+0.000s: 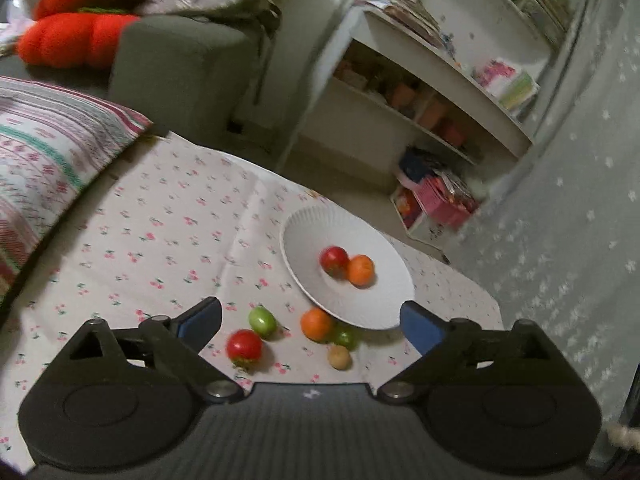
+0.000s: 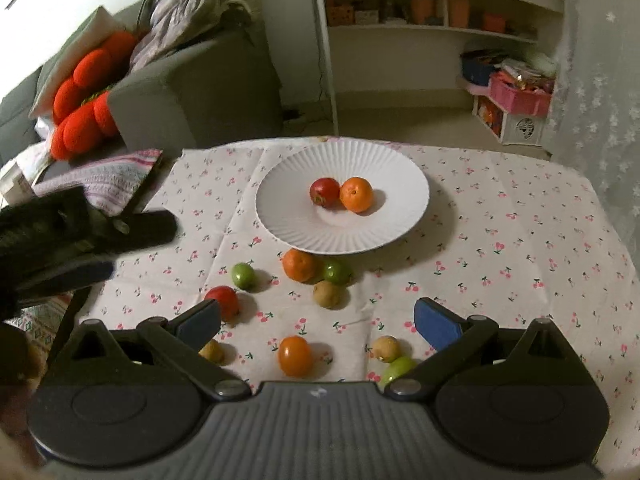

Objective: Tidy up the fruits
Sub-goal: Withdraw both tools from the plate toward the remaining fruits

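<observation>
The right gripper hangs with jaws spread wide and empty; an orange fruit lies on the tablecloth between them, a brown fruit and a green fruit by the right finger. The left gripper is likewise spread and empty above a red fruit and a second green fruit. Beyond, the white plate holds a red apple touching an orange. No writing is readable. A shelf stands behind.

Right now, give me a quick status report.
Left gripper and right gripper open, empty. Two fruits on white plate; eight loose on tablecloth. Nothing blocking.
</observation>
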{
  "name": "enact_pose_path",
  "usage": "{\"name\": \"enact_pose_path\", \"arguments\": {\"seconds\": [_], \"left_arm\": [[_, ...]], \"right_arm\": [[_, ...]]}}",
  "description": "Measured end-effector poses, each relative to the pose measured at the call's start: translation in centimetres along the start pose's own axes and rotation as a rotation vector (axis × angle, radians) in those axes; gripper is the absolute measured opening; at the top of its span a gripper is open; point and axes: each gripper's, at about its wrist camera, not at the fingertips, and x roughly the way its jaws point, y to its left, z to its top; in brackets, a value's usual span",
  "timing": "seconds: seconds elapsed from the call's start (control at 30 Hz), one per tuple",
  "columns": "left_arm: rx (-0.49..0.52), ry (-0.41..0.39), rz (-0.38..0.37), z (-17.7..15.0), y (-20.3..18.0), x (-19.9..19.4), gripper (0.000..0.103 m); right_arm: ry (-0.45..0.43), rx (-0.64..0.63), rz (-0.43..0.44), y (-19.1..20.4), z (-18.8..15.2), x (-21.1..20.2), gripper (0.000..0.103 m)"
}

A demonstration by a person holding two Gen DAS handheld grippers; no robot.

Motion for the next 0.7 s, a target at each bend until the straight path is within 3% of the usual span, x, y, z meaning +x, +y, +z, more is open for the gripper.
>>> {"name": "enact_pose_path", "arguments": {"seconds": [0.13,0.33,0.47,0.7], "left_arm": [[0.052,0.018,0.090,-0.7,0.9,0.0,0.081],[0.088,0.049,0.133,-1.3,2.7,0.4,0.081],[0.073,0.075,0.118,-1.9,2.8,0.5,0.081],[0.113,0.087,0.157,-2.5,2.5,0.7,0.081]], "right_arm": [[0.019,-0.060,0.003,0.5,-1.0,0.3,0.103],[0.032,-0.130,-0.066,1.0,-2.4,0.5,0.103],[0.082,-0.164,-0.105,1.1,-2.9,1.3,0.103],[0.085,-0.186,-0.062,1.5,-3.8,0.9,0.102]]}}
